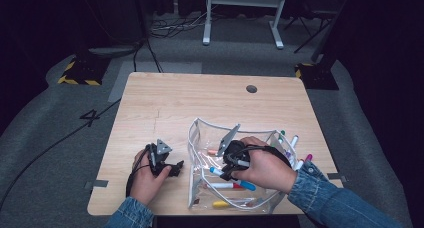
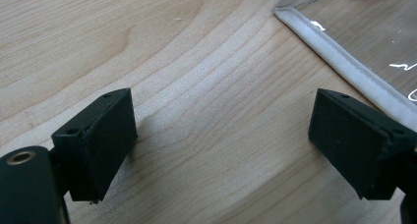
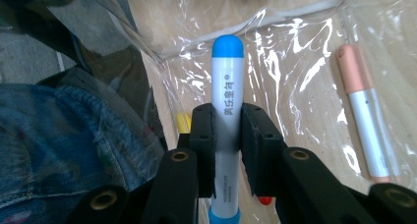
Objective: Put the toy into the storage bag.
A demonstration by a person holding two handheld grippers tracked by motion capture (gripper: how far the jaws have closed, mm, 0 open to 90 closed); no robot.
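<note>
We work over a wooden counter (image 1: 165,103) where a clear pouch (image 1: 200,133) stands open at the near right, several markers already lying inside it and a few more just beyond its far edge. Our right gripper (image 3: 227,130) is down inside the pouch, its jaws clamped on a blue-capped marker (image 3: 227,86). Our left gripper (image 2: 221,135) rests just beside the pouch's white rim (image 2: 339,62), jaws wide apart and holding nothing. Since nothing steadies the pouch, we judge that its limp plastic wall could catch on the right gripper and drag or fold. Released at an angle, the marker could roll onto the peach-capped marker (image 3: 361,111) nearby.
</note>
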